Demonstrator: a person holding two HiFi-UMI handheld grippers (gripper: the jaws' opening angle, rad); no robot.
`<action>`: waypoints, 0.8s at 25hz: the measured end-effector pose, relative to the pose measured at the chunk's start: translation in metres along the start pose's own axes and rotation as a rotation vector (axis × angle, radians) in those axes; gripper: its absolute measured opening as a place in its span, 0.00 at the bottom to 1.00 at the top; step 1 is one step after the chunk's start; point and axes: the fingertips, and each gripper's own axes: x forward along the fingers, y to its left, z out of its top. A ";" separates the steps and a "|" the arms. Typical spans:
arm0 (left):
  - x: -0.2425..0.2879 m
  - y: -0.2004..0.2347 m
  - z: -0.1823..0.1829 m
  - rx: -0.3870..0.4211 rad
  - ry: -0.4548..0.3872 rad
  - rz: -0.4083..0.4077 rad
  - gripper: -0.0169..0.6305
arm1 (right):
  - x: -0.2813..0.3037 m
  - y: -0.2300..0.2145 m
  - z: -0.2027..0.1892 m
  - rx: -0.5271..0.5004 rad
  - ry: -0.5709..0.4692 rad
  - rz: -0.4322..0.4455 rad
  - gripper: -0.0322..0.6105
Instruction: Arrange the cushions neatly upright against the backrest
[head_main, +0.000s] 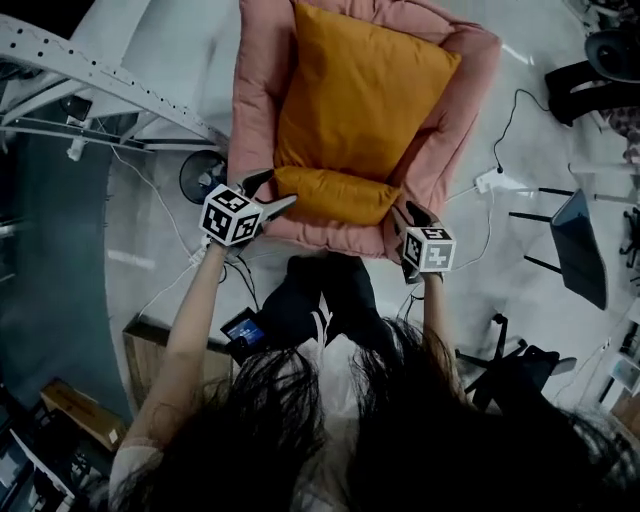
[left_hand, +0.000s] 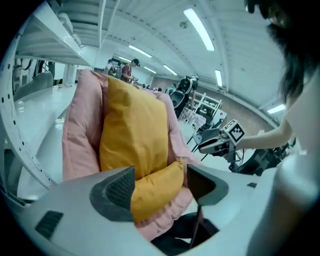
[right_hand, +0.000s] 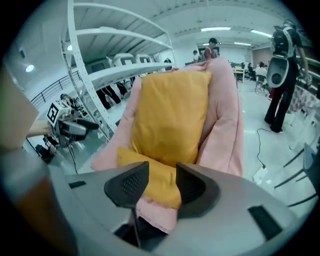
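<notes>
**Small cushion lying flat, and a soft stack that may slump**

We see the large cushion (head_main: 360, 95) standing upright against the pink backrest (head_main: 262, 60). The small cushion (head_main: 335, 193) lies on its side at the front of the seat (head_main: 330, 238), touching the big one's lower edge. The left gripper (head_main: 275, 192) hangs just off the seat's front left corner with its jaws wide apart and nothing in them. The right gripper (head_main: 413, 215) hangs at the front right corner, its jaws partly apart and also empty.

We judge the main risk to be the small cushion. It sits close to the front lip, so a clumsy nudge could roll it onto the floor (head_main: 540, 120). Pulling it out could also rob the large cushion of its prop, and that one might then tip forward. A shallow pinch would likely catch only loose cover and slip.

Both cushions are mustard-orange woven fabric, plump and square-cornered, and they crease where pressed. The chair is pink quilted padding, thick and rounded, and it would probably give under a push
</notes>
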 end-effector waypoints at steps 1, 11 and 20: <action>-0.009 -0.014 0.003 -0.013 -0.033 -0.011 0.53 | -0.011 0.012 0.007 0.013 -0.032 0.010 0.33; -0.081 -0.104 0.013 -0.069 -0.218 -0.101 0.26 | -0.097 0.134 0.039 0.086 -0.294 0.101 0.29; -0.134 -0.116 0.001 -0.043 -0.247 -0.026 0.18 | -0.126 0.191 0.043 0.080 -0.316 0.183 0.22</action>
